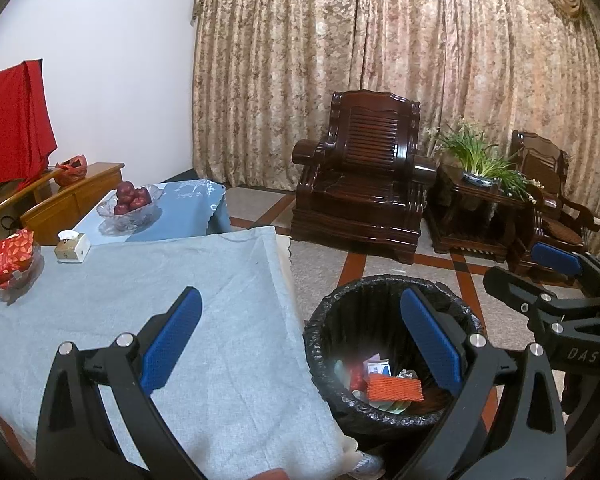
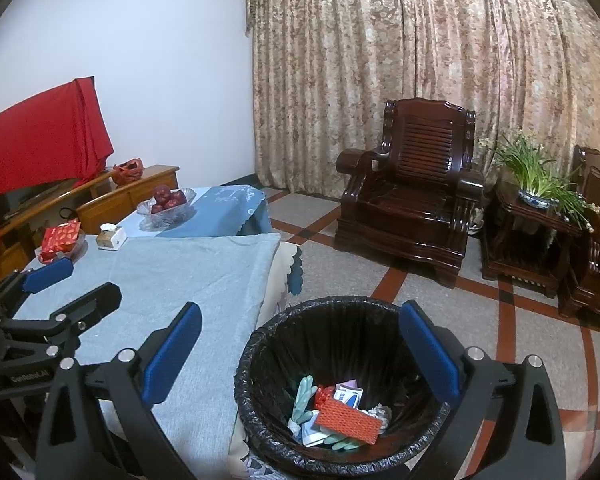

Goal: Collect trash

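Hovering with fingers apart and empty, left tool [image 1: 300,340] and right tool [image 2: 300,344] flank the bin [image 2: 340,320] (trash inside); next, judge whether the counter [image 1: 220,280] needs more clearing.

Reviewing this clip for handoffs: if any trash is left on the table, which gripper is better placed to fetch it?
Left, probably. The left gripper hangs open over the grey tablecloth edge, while the right gripper hangs open above the bin, farther from the table. No loose trash is visible on the cloth, though.

One trash bin [image 2: 340,368], two armchairs [image 2: 412,208], one fruit bowl [image 2: 166,204], one tissue box [image 2: 110,238], one potted plant [image 2: 536,184].
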Demonstrator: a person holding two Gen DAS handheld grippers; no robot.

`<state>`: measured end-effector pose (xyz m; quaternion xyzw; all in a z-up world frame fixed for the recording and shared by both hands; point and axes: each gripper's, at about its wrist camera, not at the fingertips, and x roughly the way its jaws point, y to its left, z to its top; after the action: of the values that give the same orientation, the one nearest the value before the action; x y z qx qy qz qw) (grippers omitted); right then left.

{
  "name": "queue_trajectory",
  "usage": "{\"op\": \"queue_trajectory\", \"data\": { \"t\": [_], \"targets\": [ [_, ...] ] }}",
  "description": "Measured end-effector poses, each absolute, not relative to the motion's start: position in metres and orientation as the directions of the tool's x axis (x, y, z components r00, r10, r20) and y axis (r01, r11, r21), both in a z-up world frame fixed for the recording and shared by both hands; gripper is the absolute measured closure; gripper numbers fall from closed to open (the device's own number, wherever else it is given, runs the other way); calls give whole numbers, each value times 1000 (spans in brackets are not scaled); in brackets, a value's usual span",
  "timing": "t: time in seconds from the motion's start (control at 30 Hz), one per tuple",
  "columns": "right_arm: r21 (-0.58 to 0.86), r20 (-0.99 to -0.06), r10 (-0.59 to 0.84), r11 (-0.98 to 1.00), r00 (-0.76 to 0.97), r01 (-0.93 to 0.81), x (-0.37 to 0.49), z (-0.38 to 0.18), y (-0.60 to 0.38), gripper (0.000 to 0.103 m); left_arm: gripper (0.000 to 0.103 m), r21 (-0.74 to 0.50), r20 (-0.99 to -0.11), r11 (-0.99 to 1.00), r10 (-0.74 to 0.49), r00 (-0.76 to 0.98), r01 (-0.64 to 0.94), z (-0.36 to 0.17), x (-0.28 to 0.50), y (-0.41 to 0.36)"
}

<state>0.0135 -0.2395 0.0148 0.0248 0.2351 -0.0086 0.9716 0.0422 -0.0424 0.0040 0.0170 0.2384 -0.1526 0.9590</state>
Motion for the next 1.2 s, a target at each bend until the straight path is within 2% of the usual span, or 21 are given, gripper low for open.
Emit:
{"op": "queue_trajectory", "data": {
  "t": [1.2],
  "targets": [
    [43, -461, -4, 999, 887, 27, 17, 16, -236, 6, 6, -42, -467, 953, -285, 837, 301, 5, 44, -39]
  ]
}}
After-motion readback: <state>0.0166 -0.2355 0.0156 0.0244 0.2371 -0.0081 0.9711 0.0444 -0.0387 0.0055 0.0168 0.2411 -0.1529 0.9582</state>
